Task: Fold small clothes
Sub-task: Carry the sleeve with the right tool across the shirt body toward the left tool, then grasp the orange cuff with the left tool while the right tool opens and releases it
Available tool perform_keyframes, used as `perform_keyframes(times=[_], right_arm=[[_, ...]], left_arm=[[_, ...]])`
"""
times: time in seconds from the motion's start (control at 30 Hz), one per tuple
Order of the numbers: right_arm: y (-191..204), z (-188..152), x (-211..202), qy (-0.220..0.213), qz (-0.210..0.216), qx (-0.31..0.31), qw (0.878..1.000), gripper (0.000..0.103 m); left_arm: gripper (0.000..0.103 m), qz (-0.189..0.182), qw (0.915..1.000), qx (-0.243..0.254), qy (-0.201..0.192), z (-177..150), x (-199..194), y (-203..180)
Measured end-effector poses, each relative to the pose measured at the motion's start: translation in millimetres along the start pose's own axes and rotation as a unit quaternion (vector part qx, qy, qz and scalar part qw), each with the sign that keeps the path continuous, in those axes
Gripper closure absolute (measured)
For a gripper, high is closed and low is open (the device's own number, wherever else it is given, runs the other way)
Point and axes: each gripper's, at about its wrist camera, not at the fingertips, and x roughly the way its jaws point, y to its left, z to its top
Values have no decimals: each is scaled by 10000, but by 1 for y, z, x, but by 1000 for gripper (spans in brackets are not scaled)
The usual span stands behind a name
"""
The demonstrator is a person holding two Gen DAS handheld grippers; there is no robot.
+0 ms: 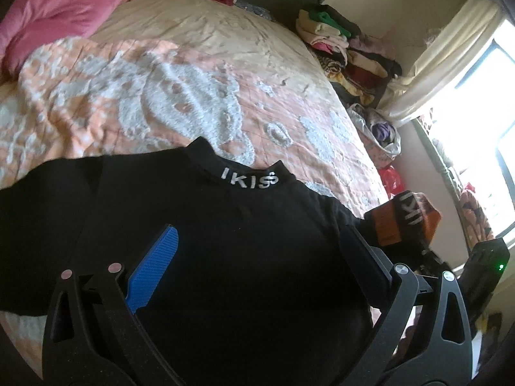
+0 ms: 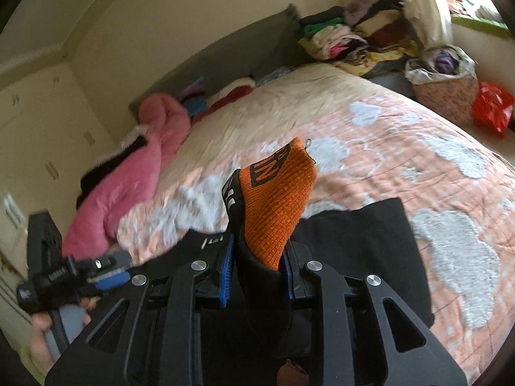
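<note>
A small black top (image 1: 244, 244) with white lettering on its collar (image 1: 249, 180) lies spread on the bed. My left gripper (image 1: 257, 257) is open over its chest, blue pad (image 1: 154, 270) on the left. My right gripper (image 2: 257, 257) is shut on the top's sleeve end, whose orange cuff (image 2: 276, 199) sticks up between the fingers, lifted above the black cloth (image 2: 360, 244). The same cuff (image 1: 405, 218) shows at the right in the left wrist view. The left gripper (image 2: 106, 276) shows at the lower left in the right wrist view.
The bed has an orange and white quilt (image 1: 161, 96) and a cream sheet (image 1: 209, 25). A pink jacket (image 1: 54, 16) lies at the head. Stacks of clothes (image 1: 347, 51), a basket (image 2: 447, 90) and a red bag (image 2: 492, 109) stand beside the bed near the window.
</note>
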Motion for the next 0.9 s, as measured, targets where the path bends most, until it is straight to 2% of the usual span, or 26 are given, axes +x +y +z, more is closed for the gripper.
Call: perform_keyframes(times=[0.13, 0.43, 0.5, 0.57, 0.67, 0.77, 0.83, 0.9], right_arm=[[22, -16, 16, 227, -48, -455, 9987, 79], [49, -46, 48, 798, -23, -992, 9919, 76], [53, -52, 54, 991, 73, -1096, 9890, 67], [57, -58, 57, 1166, 202, -1149, 9863, 53], [61, -60, 54, 1296, 416, -1183, 9836, 50], [57, -49, 40, 1153, 703, -954, 9862, 41], [50, -39, 30, 1037, 878, -755, 9878, 39], [44, -30, 22, 902, 859, -623, 9903, 39]], left_arm=[[9, -125, 9998, -77, 135, -7, 4, 12], [9, -520, 9973, -374, 363, -19, 17, 30], [9, -581, 9967, -414, 390, -21, 20, 31], [9, -632, 9961, -432, 441, -24, 24, 30], [9, -676, 9949, -505, 555, -28, 30, 31], [9, -721, 9931, -570, 728, -35, 39, 31], [9, -793, 9917, -598, 820, -39, 44, 31], [9, -834, 9910, -557, 891, -45, 49, 28]])
